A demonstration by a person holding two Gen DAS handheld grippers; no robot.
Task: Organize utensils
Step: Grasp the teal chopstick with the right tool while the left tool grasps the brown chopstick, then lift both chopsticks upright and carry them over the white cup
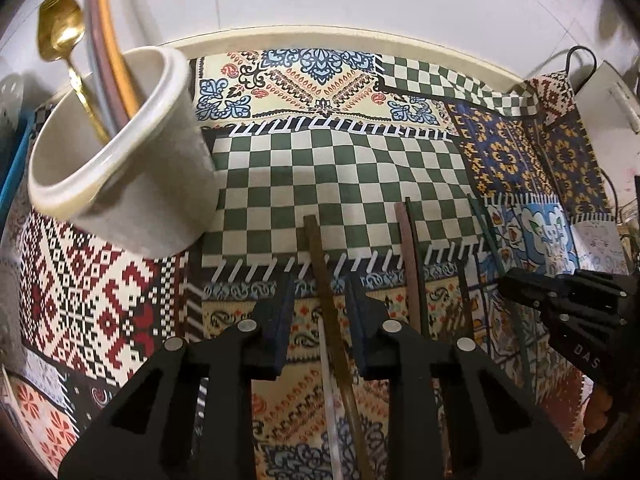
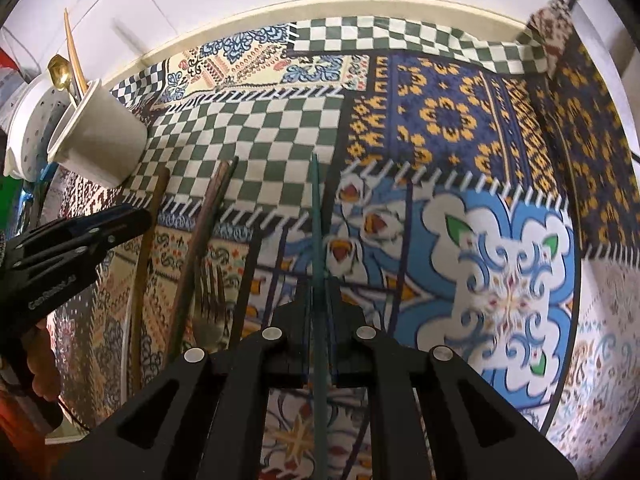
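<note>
A cream utensil cup (image 1: 120,152) stands on the patterned cloth at the left, holding a gold spoon (image 1: 60,28) and long handles; it also shows in the right wrist view (image 2: 100,136). My left gripper (image 1: 320,312) is open, its jaws straddling a brown-gold chopstick (image 1: 324,280) that lies on the cloth. My right gripper (image 2: 320,300) is shut on a dark green chopstick (image 2: 318,240) that points forward. A reddish-brown chopstick (image 1: 408,264) and a fork (image 2: 208,304) lie between the two grippers.
The patchwork tablecloth (image 2: 460,120) covers the table up to a white wall. A white perforated colander (image 2: 28,132) stands behind the cup. A white box with a cable (image 1: 604,104) stands at the far right.
</note>
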